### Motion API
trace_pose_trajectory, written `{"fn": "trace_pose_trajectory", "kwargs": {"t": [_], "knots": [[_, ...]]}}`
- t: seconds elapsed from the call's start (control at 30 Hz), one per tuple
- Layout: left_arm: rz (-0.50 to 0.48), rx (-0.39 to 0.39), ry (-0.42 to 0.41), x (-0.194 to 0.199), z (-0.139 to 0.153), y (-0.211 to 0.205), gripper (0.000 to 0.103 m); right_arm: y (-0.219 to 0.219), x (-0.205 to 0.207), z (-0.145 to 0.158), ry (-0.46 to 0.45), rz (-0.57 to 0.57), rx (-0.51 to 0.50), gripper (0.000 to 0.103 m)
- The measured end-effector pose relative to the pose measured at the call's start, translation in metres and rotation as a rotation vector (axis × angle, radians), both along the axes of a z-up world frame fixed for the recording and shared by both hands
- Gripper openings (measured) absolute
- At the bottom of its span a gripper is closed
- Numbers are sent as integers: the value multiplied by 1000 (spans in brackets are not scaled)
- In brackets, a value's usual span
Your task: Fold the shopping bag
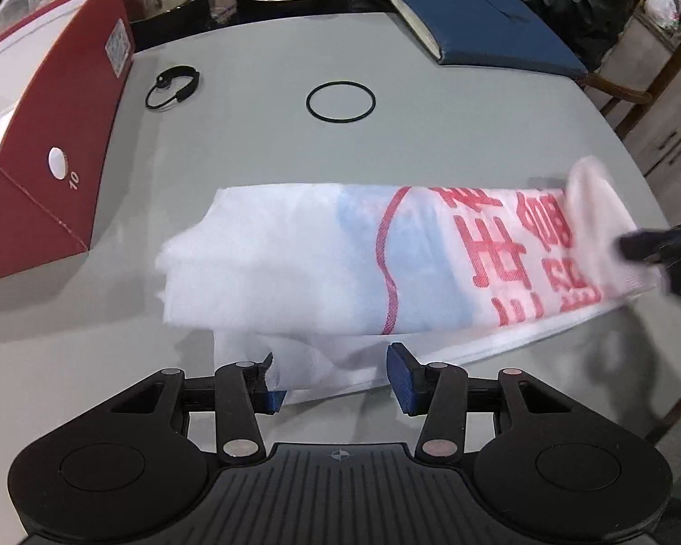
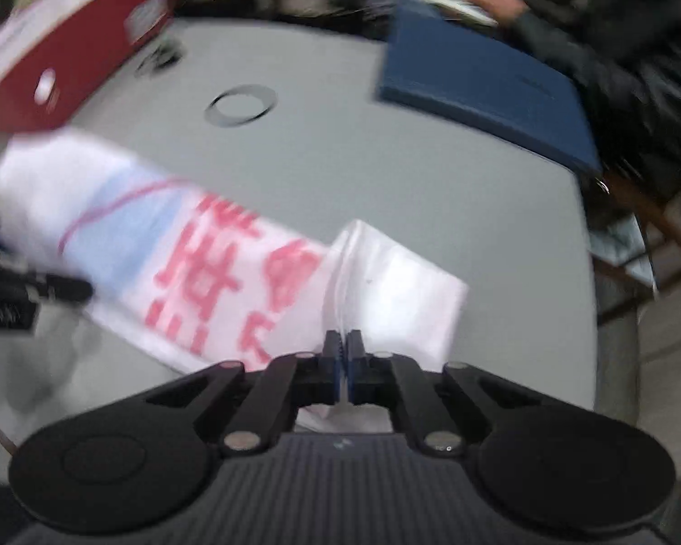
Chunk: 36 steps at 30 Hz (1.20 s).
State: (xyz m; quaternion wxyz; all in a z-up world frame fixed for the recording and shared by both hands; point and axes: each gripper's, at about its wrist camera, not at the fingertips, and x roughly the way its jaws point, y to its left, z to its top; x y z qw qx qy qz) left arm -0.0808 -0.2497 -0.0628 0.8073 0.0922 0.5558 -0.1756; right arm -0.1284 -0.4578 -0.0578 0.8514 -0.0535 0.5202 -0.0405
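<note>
Right hand-held gripper (image 2: 344, 354) pinches the folded white shopping bag (image 1: 322, 254).

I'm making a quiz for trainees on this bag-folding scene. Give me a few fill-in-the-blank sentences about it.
1. The right gripper is ____ on the shopping bag.
2. The left gripper has ____ jaws.
3. The printing on the bag is ____.
4. The black ring lies on the ____ table.

Missing words: shut; open; red; grey

The left hand-held gripper (image 1: 336, 374) is black, with blue pads (image 1: 402, 374) on its two fingers. Round silver screws sit on its arms. The right hand-held gripper (image 2: 342, 354) looks the same.
</note>
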Motion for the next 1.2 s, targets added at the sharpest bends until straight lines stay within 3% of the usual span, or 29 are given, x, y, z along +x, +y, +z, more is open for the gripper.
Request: {"fn": "trace_pose_trajectory", "kwargs": {"t": [0.13,0.23,0.3,0.37,0.47,0.57,0.67,0.77,0.83,0.87,0.97,1.03,1.1,1.2], "knots": [[12,10,-10,-2,1,-4,49,-46,-22,18,-42,-195,-106,4],[19,-10,-11,-3,1,-2,51,-78,-40,25,-52,-339,-215,21],[20,-26,-11,-3,1,1,51,-86,-55,29,-105,-369,-320,67],[24,-45,-6,-3,1,3,51,-82,-72,36,-207,-329,-406,78],[58,-85,14,-4,7,12,51,-66,-85,43,-300,-190,-376,80],[103,-128,-21,-10,23,33,51,-42,-80,39,-295,-55,-290,85],[250,-200,-42,-5,38,82,51,-17,-64,28,-269,41,-251,85],[536,-389,-43,10,40,159,51,11,-47,23,-256,136,-210,85],[725,-613,-38,16,37,210,51,29,-37,28,-259,181,-203,85],[783,-684,-45,20,36,226,51,36,-32,29,-259,199,-197,85],[961,-798,-81,39,37,261,55,52,-17,30,-249,212,-167,85],[1062,-784,-63,58,36,277,62,61,-8,31,-244,206,-143,85],[1163,-642,-12,79,34,284,63,70,-5,33,-248,196,-127,85],[1214,-654,9,101,21,297,59,79,-2,35,-250,189,-109,86]]}}
